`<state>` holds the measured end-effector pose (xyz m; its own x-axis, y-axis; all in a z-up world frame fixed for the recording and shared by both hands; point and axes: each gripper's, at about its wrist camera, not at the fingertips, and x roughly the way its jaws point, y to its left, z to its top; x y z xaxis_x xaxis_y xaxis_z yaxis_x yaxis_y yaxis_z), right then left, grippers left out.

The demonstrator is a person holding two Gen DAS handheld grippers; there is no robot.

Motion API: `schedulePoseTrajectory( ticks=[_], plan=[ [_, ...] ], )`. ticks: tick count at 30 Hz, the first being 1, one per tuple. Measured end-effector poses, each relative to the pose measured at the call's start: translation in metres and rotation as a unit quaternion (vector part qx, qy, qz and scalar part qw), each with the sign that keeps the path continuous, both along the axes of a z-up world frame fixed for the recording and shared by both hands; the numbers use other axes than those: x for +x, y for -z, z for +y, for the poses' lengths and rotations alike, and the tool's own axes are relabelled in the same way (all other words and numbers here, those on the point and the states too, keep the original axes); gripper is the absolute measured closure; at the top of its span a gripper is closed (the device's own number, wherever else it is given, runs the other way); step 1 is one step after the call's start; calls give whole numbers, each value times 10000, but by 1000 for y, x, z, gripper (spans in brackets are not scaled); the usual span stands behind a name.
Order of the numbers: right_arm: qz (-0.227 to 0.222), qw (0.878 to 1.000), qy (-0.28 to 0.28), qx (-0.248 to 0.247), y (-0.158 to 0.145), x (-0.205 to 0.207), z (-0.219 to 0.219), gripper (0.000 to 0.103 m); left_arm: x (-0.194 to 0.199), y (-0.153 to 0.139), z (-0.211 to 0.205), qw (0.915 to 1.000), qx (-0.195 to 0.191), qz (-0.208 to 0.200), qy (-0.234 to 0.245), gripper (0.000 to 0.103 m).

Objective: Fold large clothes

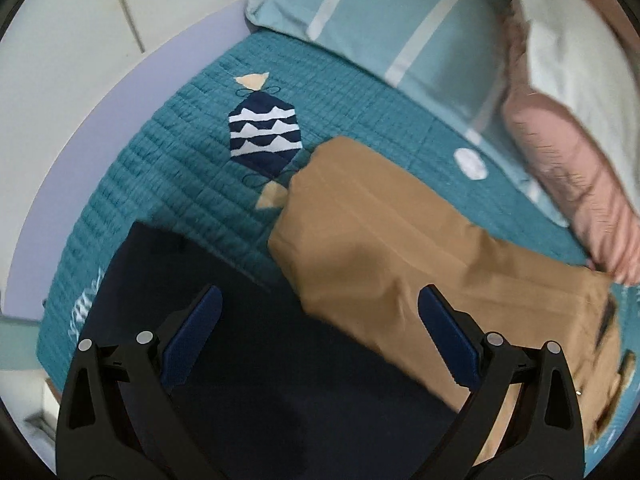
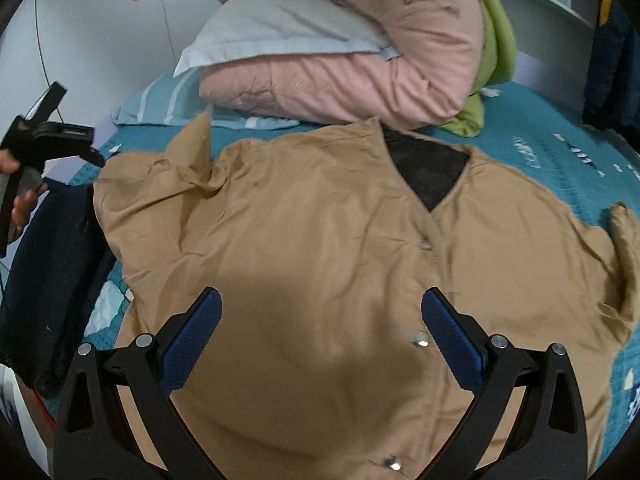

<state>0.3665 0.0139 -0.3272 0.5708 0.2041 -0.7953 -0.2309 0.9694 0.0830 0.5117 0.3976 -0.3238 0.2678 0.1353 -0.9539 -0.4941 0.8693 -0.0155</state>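
A tan snap-button jacket lies spread front-up on the teal quilt, collar toward the pillows, black lining showing at the neck. Its sleeve side shows in the left wrist view. My right gripper is open and empty, hovering over the jacket's lower front. My left gripper is open and empty above a dark navy garment beside the jacket's edge. The left gripper also shows at the left edge of the right wrist view, held in a hand.
A teal quilt with a navy fish patch covers the bed. A striped light-blue pillow, a white pillow and a rolled pink and green duvet lie at the head. A white wall runs alongside.
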Motion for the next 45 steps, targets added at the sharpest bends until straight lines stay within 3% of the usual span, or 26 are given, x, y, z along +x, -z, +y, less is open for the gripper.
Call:
schedulePoseTrajectory(
  ticks=[5, 6, 7, 10, 12, 13, 15, 17, 19, 21, 24, 27, 29, 31, 33, 37, 40, 43, 45],
  plan=[
    [126, 9999, 5, 34, 9, 9, 4, 7, 20, 29, -1, 9985, 244, 452, 180, 6],
    [126, 9999, -9, 38, 9, 10, 5, 7, 22, 34, -2, 9982, 286, 496, 198, 10],
    [123, 9999, -36, 15, 9, 11, 7, 7, 23, 38, -2, 9980, 358, 483, 184, 30],
    [66, 9999, -145, -30, 10, 15, 14, 7, 21, 41, -1, 9990, 190, 348, 207, 69],
    [64, 9998, -200, -27, 11, 19, 21, 7, 19, 39, -1, 9991, 103, 206, 342, 92],
    [63, 9997, -225, -11, 11, 21, 24, 7, 15, 35, 2, 9996, 63, 63, 281, 95],
    [52, 9995, -297, -5, 11, 25, 32, 7, -2, 16, 12, 9986, -221, -489, 23, 96],
    [8, 9993, -384, 6, 10, 29, 43, 9, -22, -9, 14, 9949, -260, -976, 42, 97],
    [21, 9984, -556, 115, 10, 33, 53, 25, -50, -42, 10, 9890, -188, -1452, 220, 97],
    [103, 9968, -785, 53, 13, 38, 71, 52, -79, -73, 0, 9822, -175, -1838, 353, 97],
    [358, 9924, -1174, 17, 28, 43, 96, 76, -106, -114, -23, 9711, -215, -2293, 620, 97],
    [733, 9850, -1522, -340, 54, 44, 117, 80, -129, -145, -56, 9591, -237, -2618, 1047, 97],
    [803, 9852, -1514, -103, 53, 50, 110, 80, -132, -156, -80, 9518, -379, -2770, 1258, 97],
    [1012, 9836, -1393, 532, 44, 57, 90, 81, -136, -175, -113, 9385, -576, -3030, 1554, 97],
    [939, 9823, -1197, 1090, 25, 55, 55, 81, -136, -190, -144, 9305, -751, -3109, 1784, 97],
    [436, 9854, -684, 1499, -17, 38, -33, 81, -125, -205, -228, 9143, -1013, -3119, 2378, 97],
    [82, 9884, -59, 1515, -39, 23, -113, 79, -103, -191, -294, 9095, -1178, -2835, 2802, 97],
    [-234, 9858, 786, 1467, -53, 6, -200, 78, -81, -162, -349, 9118, -1126, -2484, 3071, 97],
    [-363, 9811, 1321, 1365, -58, -2, -252, 63, -62, -131, -390, 9148, -1057, -2132, 3263, 97]
  ],
)
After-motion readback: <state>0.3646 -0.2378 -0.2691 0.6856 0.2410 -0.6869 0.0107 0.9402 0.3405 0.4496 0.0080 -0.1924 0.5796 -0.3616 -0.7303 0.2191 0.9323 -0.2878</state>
